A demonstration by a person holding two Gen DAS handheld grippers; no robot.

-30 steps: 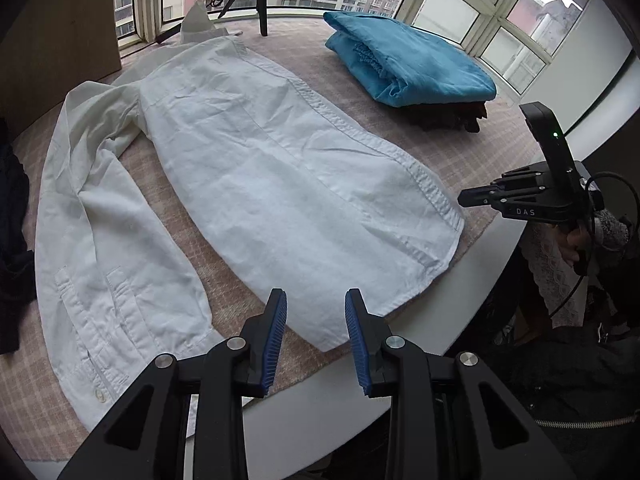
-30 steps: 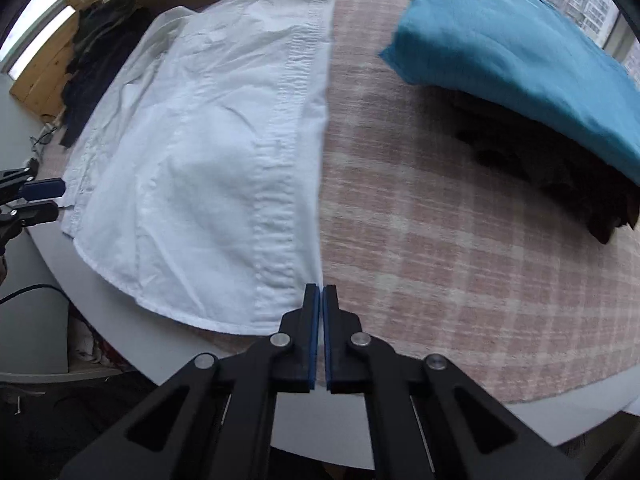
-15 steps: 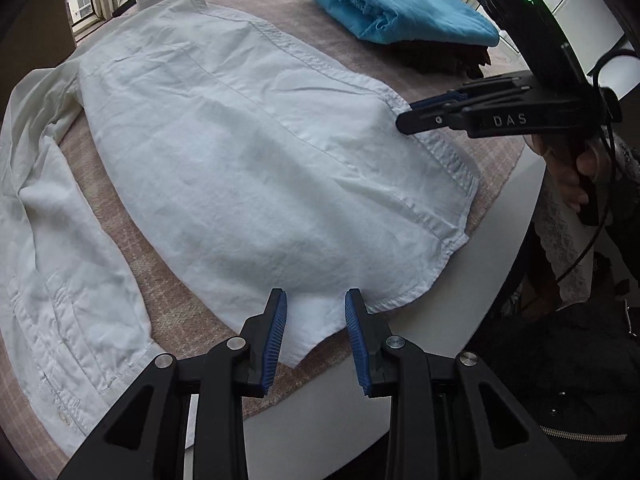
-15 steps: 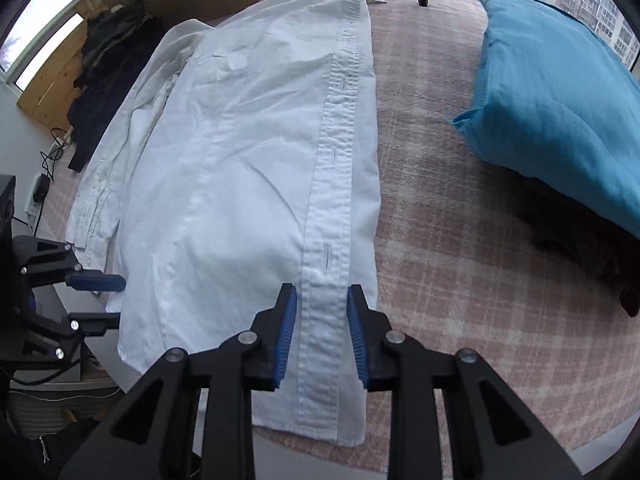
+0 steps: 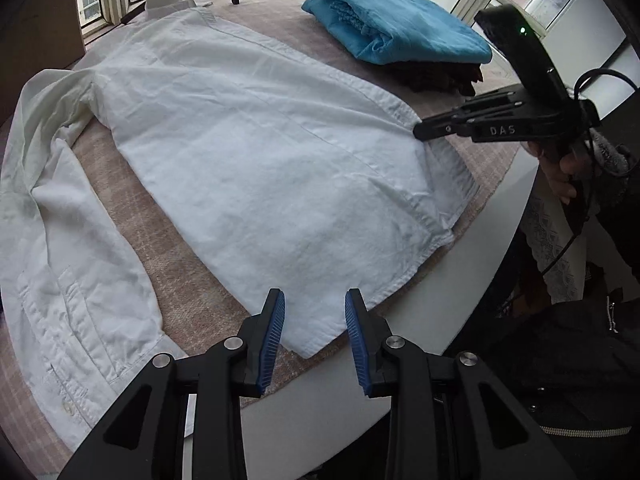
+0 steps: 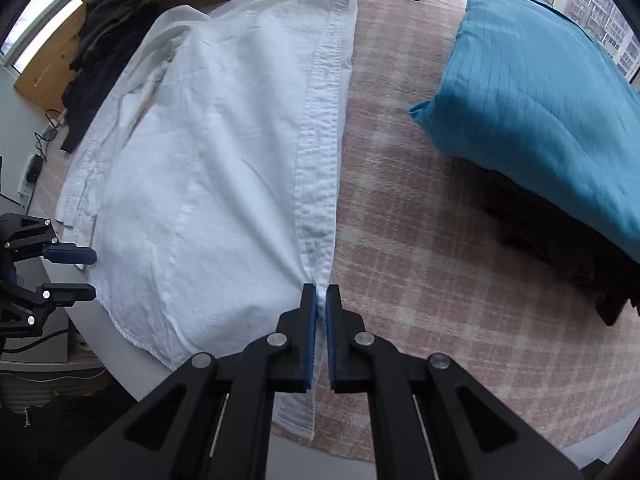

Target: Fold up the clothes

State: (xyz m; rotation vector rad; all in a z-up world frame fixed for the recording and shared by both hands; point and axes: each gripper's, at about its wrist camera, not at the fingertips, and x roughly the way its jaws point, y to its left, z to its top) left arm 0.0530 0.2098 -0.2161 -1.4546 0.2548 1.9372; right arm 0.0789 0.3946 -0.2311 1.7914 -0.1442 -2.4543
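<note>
One white shirt (image 5: 256, 152) lies spread lengthwise on the checked tablecloth (image 6: 420, 240), collar toward the window at 12 o'clock and hem by the table's near edge at 6 o'clock. Its body looks lapped over along the button strip (image 6: 320, 152), which runs as a straight edge on the right, and one sleeve (image 5: 52, 248) trails loose on the cloth at 9 o'clock. I judge the shirt partly folded at most: the sleeve is not tucked in and the body lies at full length, so the lengthwise folds remain.

The right tongs (image 6: 318, 302) are clenched on the button strip close to the hem, and the cloth puckers toward the pinch. The left tongs (image 5: 314, 332) stand released, jaws well apart, with the hem's corner between and just beyond them, touching neither as far as I can tell.

Counted: one white shirt, two tongs, and one blue folded garment (image 5: 400, 28) at 1 o'clock, resting on something dark whose number I cannot tell. Dark clothes (image 6: 100, 64) are heaped beyond the table at 10 o'clock in the right wrist view.
</note>
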